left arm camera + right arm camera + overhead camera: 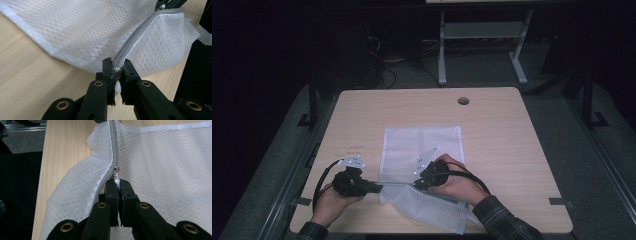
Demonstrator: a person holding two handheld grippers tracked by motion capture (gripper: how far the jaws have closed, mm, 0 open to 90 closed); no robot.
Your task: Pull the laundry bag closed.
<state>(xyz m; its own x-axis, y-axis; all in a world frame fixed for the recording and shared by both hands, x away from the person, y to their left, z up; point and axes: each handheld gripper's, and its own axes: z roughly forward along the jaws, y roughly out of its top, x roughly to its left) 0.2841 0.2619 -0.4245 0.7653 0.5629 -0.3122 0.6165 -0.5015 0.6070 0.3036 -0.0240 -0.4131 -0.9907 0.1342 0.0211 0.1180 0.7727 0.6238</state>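
A white mesh bag (pixel 422 150) lies flat on the middle of the wooden tabletop (pixel 512 150), its near edge lifted and folded toward the person. The left tongs (pixel 118 68) are clenched on the end of the grey zipper (pixel 136 37), pinching the tape and fabric at the bag's near-left corner. The right tongs (pixel 119 185) are clenched on a white tab just behind the metal zipper slider (pixel 116 172), on the near-right part of the bag. The zipper runs taut between the 2 grips in the high view. Judgement: the step in hand is drawing the slider along the zipper. To do it well, the left grip should hold firm as an anchor while the right pulls straight along the line of teeth, keeping the tape stretched so that the loose mesh does not bunch or catch in the slider. No brand, label or legible writing is visible on the bag, zipper or tabletop.
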